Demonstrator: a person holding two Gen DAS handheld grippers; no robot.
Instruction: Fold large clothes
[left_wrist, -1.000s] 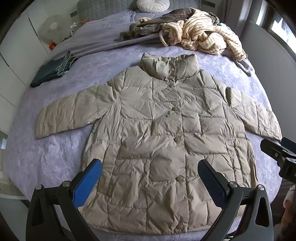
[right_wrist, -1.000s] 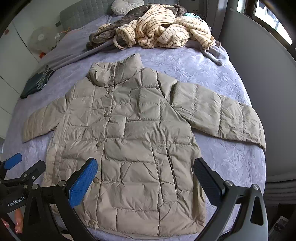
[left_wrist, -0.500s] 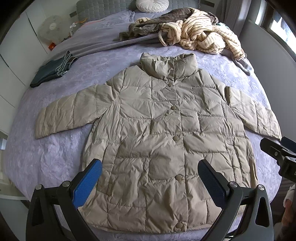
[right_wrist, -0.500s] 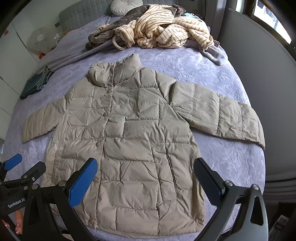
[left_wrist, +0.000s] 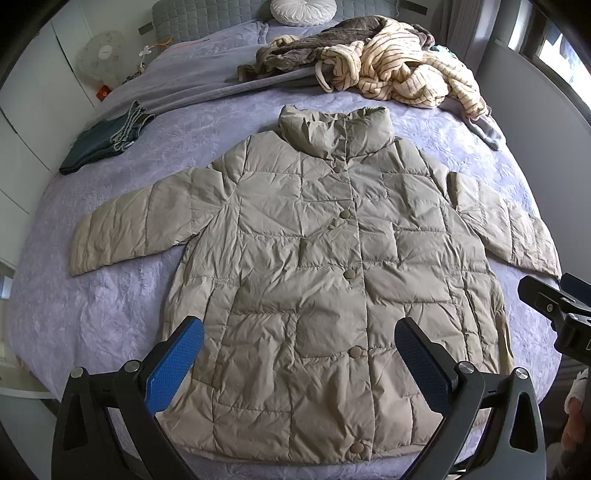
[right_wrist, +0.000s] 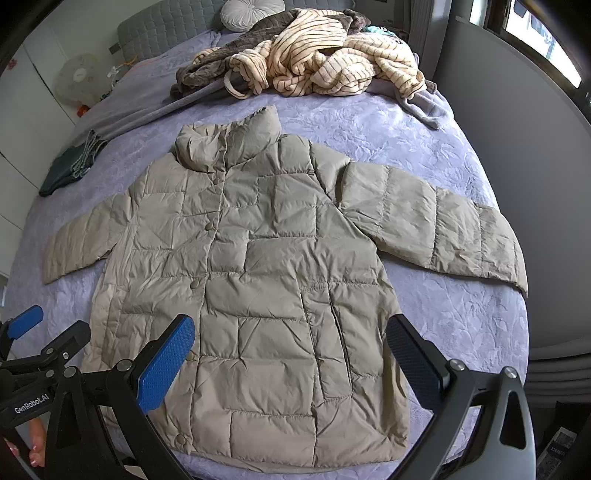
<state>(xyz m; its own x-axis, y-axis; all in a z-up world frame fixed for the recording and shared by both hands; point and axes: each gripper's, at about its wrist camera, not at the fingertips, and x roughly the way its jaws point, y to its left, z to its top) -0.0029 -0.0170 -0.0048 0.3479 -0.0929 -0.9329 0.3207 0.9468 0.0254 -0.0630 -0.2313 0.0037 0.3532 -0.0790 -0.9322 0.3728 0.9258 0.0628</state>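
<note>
A beige quilted puffer coat (left_wrist: 325, 266) lies flat and buttoned on the purple bed, collar away from me, both sleeves spread outward. The same coat (right_wrist: 258, 280) fills the right wrist view, its right sleeve (right_wrist: 436, 225) stretched toward the bed's edge. My left gripper (left_wrist: 299, 354) hovers open above the coat's hem, holding nothing. My right gripper (right_wrist: 291, 350) is open too, above the hem's right half, with nothing between its fingers. Each gripper shows at the edge of the other's view.
A heap of striped cream and brown clothes (left_wrist: 388, 70) lies at the head of the bed (left_wrist: 92, 314). Folded dark jeans (left_wrist: 103, 144) rest at the left edge. A white fan (left_wrist: 99, 55) stands beyond the left side, a grey wall (right_wrist: 524, 147) on the right.
Both views have crept slightly forward over the coat. The coat has not moved and both grippers stay open.
</note>
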